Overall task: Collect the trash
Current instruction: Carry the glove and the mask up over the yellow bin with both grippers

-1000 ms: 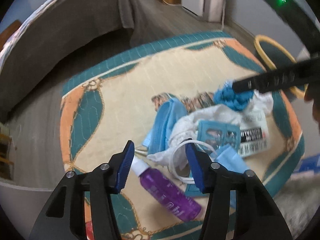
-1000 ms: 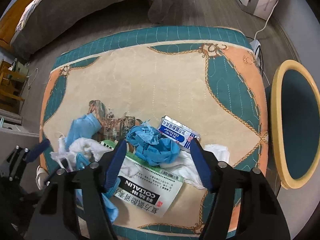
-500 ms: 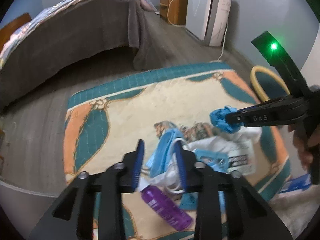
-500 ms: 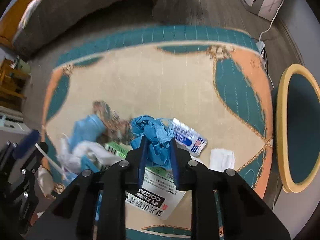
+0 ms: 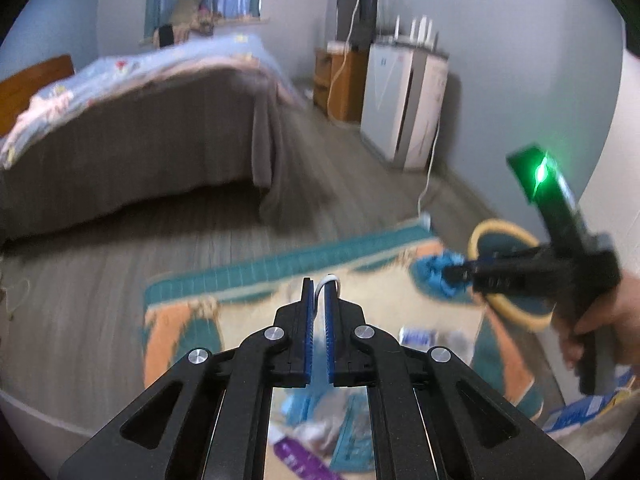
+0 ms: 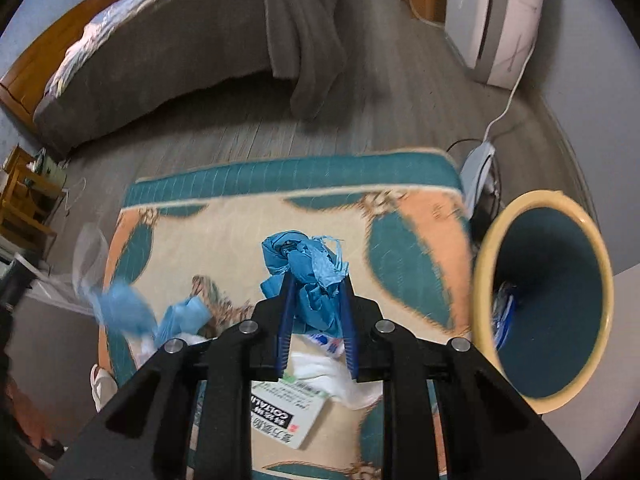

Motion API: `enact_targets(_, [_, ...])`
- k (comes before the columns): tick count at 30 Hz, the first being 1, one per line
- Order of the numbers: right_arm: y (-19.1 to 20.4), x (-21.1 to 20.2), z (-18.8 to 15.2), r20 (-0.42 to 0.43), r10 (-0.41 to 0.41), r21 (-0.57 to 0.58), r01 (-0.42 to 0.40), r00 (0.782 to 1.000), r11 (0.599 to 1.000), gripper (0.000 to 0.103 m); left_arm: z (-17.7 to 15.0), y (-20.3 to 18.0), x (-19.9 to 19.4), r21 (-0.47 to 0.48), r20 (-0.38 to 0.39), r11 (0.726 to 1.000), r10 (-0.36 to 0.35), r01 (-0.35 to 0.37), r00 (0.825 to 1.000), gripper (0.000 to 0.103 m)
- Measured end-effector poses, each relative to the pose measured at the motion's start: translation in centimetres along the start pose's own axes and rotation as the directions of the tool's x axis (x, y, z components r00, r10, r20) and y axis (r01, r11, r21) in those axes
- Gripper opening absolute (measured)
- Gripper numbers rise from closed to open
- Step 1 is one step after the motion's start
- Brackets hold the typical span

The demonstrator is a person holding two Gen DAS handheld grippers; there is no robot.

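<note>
My left gripper (image 5: pixel 319 288) is shut on a thin white ear loop (image 5: pixel 329 279) that sticks up between its blue pads. In the right wrist view a light-blue face mask (image 6: pixel 120 312) dangles blurred at the far left, above the rug. My right gripper (image 6: pixel 314 292) is shut on a crumpled blue wad (image 6: pixel 304 264), lifted off the rug (image 6: pixel 240 220). The left wrist view shows that right gripper (image 5: pixel 454 274) and its blue wad (image 5: pixel 434 272) just in front of the yellow-rimmed bin (image 5: pixel 500 226). The bin (image 6: pixel 484 280) stands at the rug's right edge, with some blue trash inside.
On the rug lie a white medicine box (image 6: pixel 280 412), white tissue (image 6: pixel 320 372), a blue glove (image 6: pixel 188 316) and a purple bottle (image 5: pixel 296 456). A bed (image 5: pixel 140 140) stands behind, a white appliance (image 5: pixel 404 96) and its cord at the back right.
Both grippers closed and rose: the left on the white loop, lifting the mask; the right on the blue wad, lifting it off the pile toward the bin.
</note>
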State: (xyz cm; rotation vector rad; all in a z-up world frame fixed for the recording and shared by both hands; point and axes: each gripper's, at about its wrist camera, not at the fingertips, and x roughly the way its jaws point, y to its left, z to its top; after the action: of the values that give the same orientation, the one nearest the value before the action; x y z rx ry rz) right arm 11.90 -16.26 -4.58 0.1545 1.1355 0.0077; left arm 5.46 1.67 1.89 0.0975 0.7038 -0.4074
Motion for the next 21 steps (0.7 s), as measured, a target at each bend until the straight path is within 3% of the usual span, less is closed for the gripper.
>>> enact_targets(5, [-3.0,-2.0,0.6,0.053,-0.016,0.037,0.014,0.998,0.999,0.021,2.6,-0.9,-1.6,-0.009,0.091,1.000,-0.004,0.005,0.996,0.006])
enact_targets(9, [-5.4,-2.9,0.6,0.075,-0.021,0.071,0.016,0.997,0.997,0.021,3.6,-2.5,-1.5,0.016,0.110,1.000,-0.013,0.011,0.994,0.006])
enact_targets(21, [-11.7,-5.2,0.0,0.120,-0.060,0.141,0.043,0.991,0.989,0.021,3.2,-8.5,2.3,0.106,0.032,0.993,-0.049,0.045,0.998,0.006])
